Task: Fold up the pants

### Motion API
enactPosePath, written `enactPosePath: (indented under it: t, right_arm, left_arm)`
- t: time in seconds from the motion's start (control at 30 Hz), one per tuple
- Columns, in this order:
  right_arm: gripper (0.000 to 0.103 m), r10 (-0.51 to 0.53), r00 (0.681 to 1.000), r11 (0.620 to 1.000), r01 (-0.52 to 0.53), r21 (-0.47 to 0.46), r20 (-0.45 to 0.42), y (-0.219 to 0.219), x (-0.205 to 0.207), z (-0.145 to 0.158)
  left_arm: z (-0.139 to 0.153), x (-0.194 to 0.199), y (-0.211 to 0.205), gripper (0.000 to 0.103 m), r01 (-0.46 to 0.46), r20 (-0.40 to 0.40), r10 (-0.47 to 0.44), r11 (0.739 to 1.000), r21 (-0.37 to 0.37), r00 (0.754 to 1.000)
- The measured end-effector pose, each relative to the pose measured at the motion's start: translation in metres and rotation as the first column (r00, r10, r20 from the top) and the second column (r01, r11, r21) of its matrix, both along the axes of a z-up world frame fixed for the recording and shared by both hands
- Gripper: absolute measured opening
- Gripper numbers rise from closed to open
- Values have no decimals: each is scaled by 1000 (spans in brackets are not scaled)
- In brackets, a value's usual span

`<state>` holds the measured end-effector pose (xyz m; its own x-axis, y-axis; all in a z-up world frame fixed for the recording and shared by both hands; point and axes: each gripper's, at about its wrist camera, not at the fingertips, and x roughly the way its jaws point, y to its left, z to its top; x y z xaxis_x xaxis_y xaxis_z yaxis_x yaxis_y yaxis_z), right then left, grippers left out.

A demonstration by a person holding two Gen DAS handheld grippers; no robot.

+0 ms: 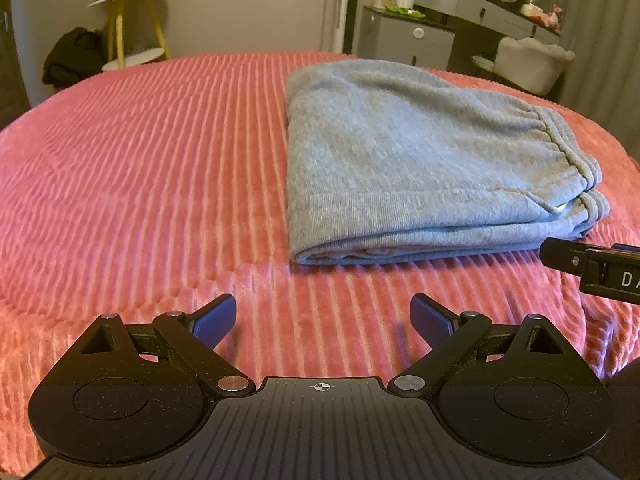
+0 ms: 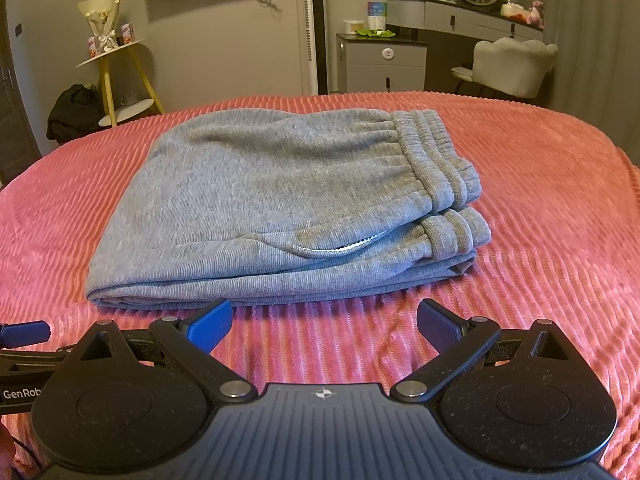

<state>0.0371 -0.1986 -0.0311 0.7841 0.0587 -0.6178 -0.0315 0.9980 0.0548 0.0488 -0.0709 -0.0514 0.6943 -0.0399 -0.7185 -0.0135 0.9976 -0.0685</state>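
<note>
Grey sweatpants point(image 2: 272, 200) lie folded in a flat stack on the pink ribbed bedspread point(image 2: 540, 208), waistband to the right, a zip pocket showing at the front. In the left wrist view the pants point(image 1: 400, 160) lie ahead and to the right. My left gripper point(image 1: 322, 316) is open and empty, hovering over the bedspread point(image 1: 140, 160) short of the pants. My right gripper point(image 2: 324, 320) is open and empty, just in front of the stack's near edge. Part of the right gripper point(image 1: 592, 268) shows at the left wrist view's right edge.
A yellow-legged side table point(image 2: 116, 76) with a bouquet stands at the back left, a dark bag point(image 2: 74, 110) beside it. A grey dresser point(image 2: 380, 64), a vanity with a mirror and a pale chair point(image 2: 512, 64) stand behind the bed on the right.
</note>
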Motion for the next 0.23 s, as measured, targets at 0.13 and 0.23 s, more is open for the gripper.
enactPosePath:
  t: [0.13, 0.23]
  right_arm:
    - [99, -1, 1000, 1000, 1, -1, 1, 0, 0, 0]
    - [99, -1, 1000, 1000, 1, 1, 0, 0, 0, 0]
  left_arm:
    - [0, -1, 1, 98, -6, -2, 6, 1000, -2, 1000]
    - [0, 0, 0, 98, -1, -7, 1, 1000, 8, 1000]
